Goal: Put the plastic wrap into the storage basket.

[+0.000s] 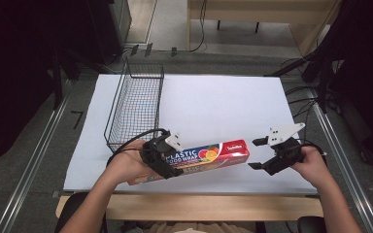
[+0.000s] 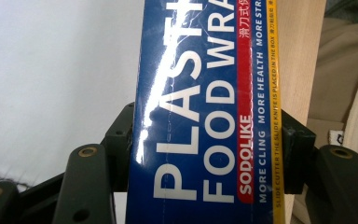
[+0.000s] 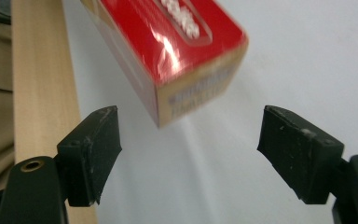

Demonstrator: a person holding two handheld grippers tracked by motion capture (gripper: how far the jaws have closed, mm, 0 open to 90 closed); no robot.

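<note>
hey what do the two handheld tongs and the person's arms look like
Both tongs, left and right, are black, with blocky jaws on arms pinned by brass-coloured rivets. Each carries a grey three-cornered plate on top with small dark holes, and a black cable trails from each. The forearms are bare, no sleeves in view.

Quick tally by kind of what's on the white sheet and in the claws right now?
Plastic food wrap box: 1, clamped in the left claw
Wire basket: 1
Claws: 2, the right claw open just past the box's red end
Total: 4
</note>
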